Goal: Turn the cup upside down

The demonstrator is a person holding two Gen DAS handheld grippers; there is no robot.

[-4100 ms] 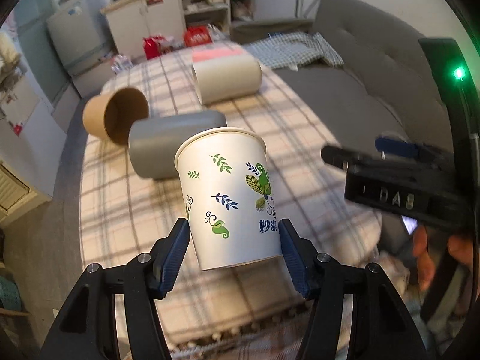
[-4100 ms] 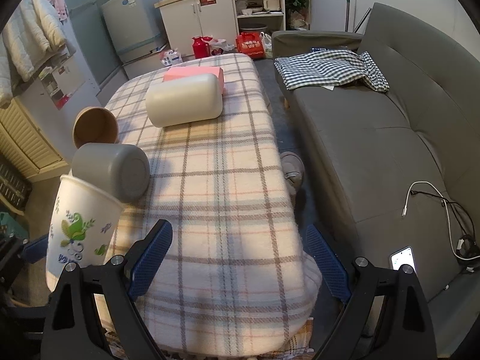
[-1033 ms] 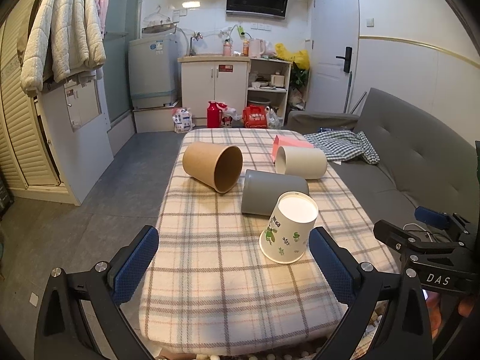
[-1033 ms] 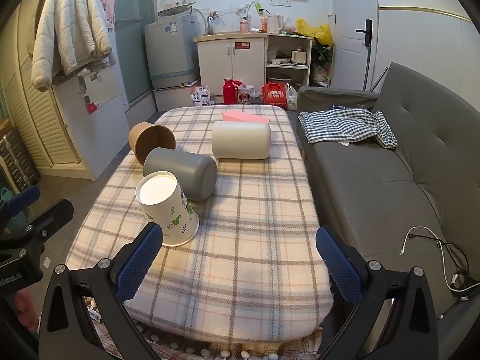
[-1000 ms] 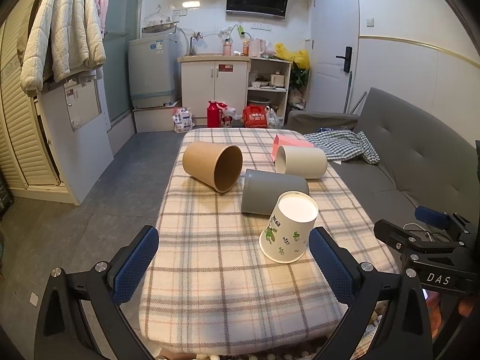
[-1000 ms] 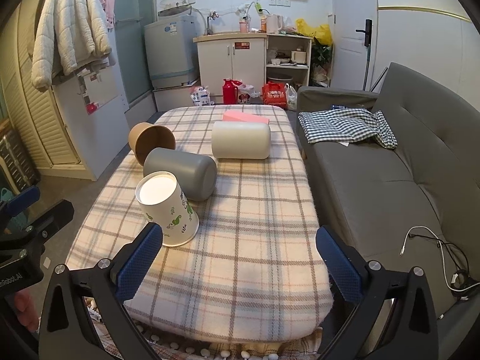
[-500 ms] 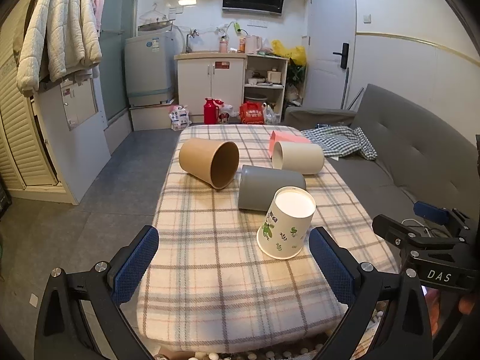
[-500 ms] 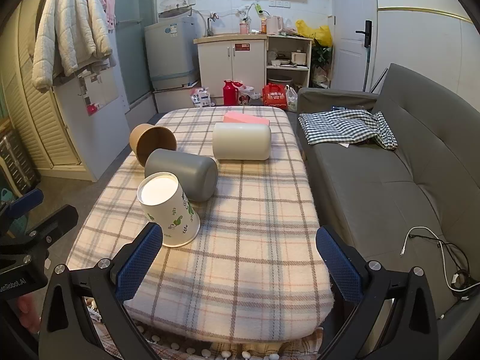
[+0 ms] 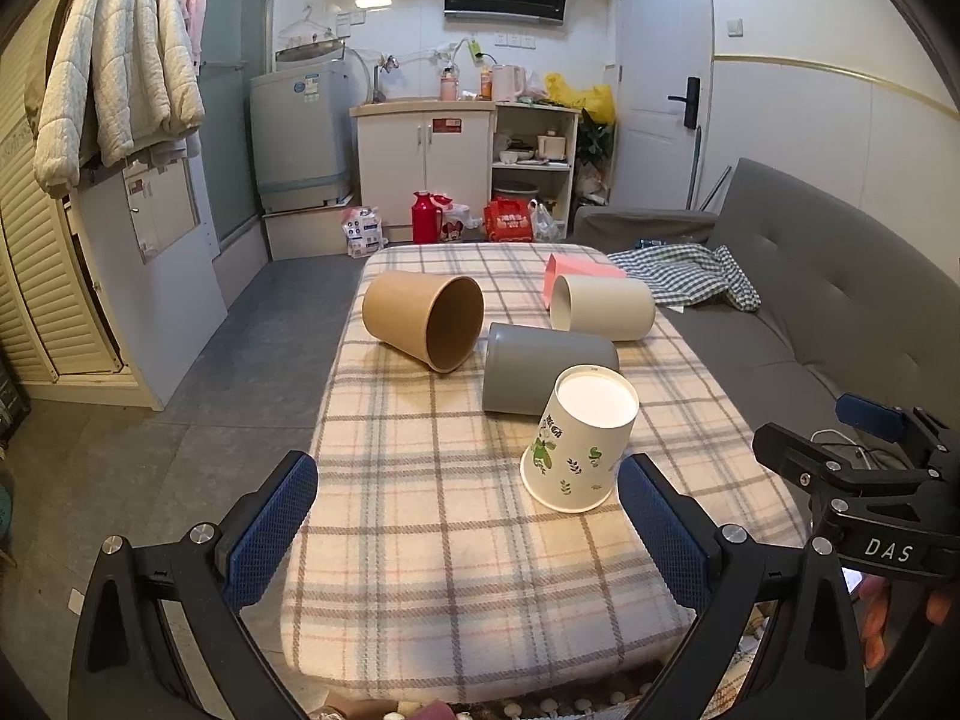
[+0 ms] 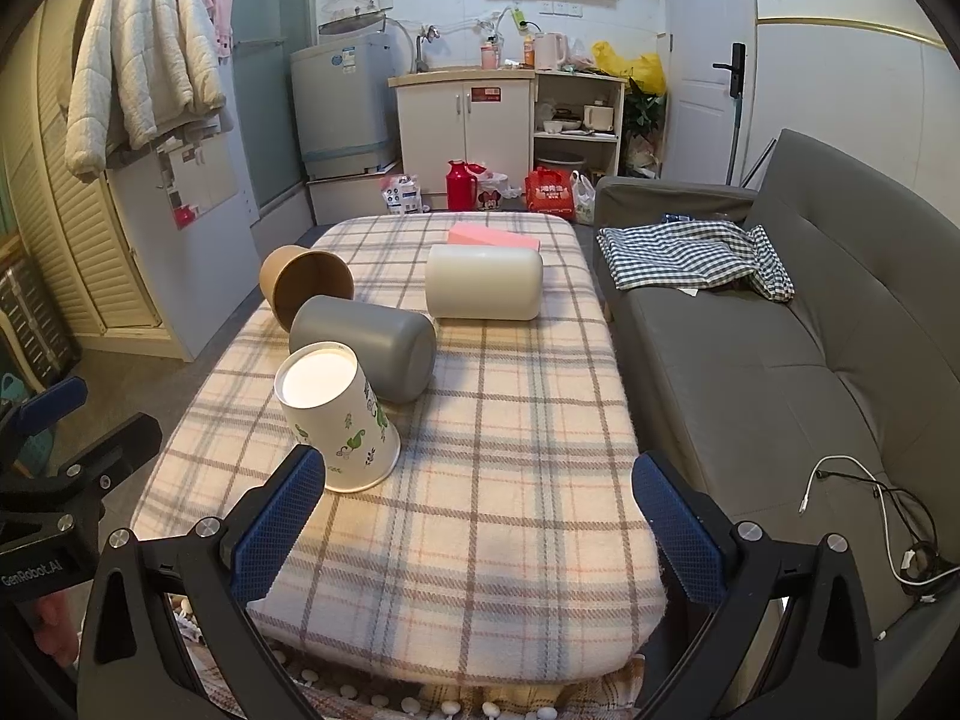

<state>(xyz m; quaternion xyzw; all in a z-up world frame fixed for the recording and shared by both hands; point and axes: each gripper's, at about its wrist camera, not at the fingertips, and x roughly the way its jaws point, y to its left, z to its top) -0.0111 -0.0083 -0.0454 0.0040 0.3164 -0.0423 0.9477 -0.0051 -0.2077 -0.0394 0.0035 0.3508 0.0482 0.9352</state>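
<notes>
A white paper cup with green leaf print (image 9: 577, 437) stands upside down on the plaid table (image 9: 456, 540), mouth on the cloth and white base up; it also shows in the right wrist view (image 10: 336, 420). My left gripper (image 9: 465, 531) is open and empty, held back at the table's near end, the cup beyond its right finger. My right gripper (image 10: 480, 528) is open and empty, the cup just beyond its left finger.
A grey cup (image 9: 543, 369), a brown paper cup (image 9: 426, 318) and a cream cup (image 9: 603, 307) lie on their sides further back, with a pink box (image 9: 576, 271) behind. A grey sofa (image 10: 780, 348) with a checked cloth (image 10: 690, 264) runs along the table's right side.
The left gripper, shut on the upright cup 4.1 s ago, has let it go upside down on the table and pulled back. In the last second both views have barely shifted.
</notes>
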